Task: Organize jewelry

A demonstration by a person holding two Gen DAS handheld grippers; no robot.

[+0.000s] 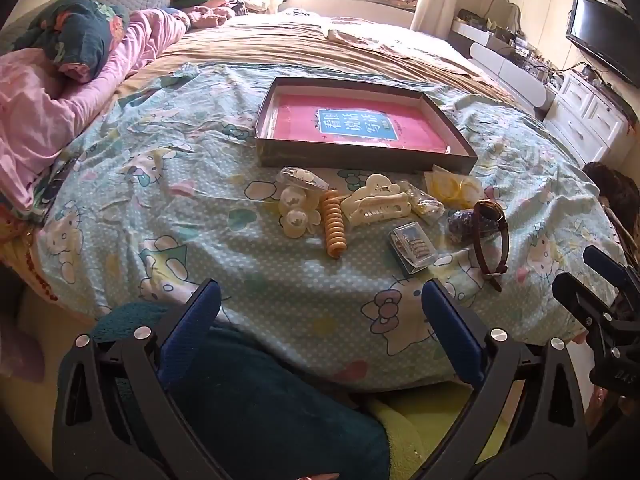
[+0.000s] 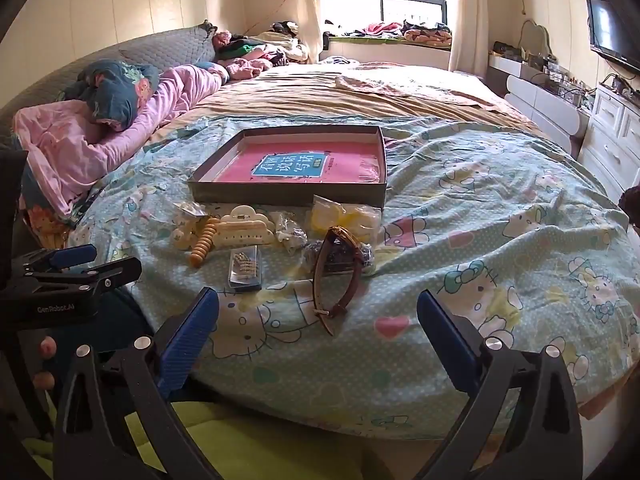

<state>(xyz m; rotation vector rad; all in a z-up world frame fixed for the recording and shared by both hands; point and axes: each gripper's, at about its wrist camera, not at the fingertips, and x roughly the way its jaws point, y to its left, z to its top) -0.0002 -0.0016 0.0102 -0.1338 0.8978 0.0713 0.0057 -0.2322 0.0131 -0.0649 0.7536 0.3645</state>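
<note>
A shallow dark box (image 1: 362,157) (image 2: 288,196) with a pink book inside lies on the Hello Kitty bedspread. In front of it lie a cream hair claw (image 1: 376,202) (image 2: 244,228), an orange spiral clip (image 1: 334,226) (image 2: 204,246), a clear earring case (image 1: 412,248) (image 2: 245,268), a brown-strap watch (image 1: 490,236) (image 2: 340,268), yellow bangles in a bag (image 1: 454,188) (image 2: 348,216) and small bagged pieces (image 1: 296,200). My left gripper (image 1: 320,308) is open and empty at the bed's near edge. My right gripper (image 2: 318,316) is open and empty, just short of the watch.
Pink and dark bedding (image 1: 60,92) is piled at the left. A white dresser (image 1: 588,120) and a television (image 1: 604,36) stand at the right. A green cushion (image 2: 208,428) lies below the grippers. The other gripper shows at each view's side (image 1: 600,300) (image 2: 68,276).
</note>
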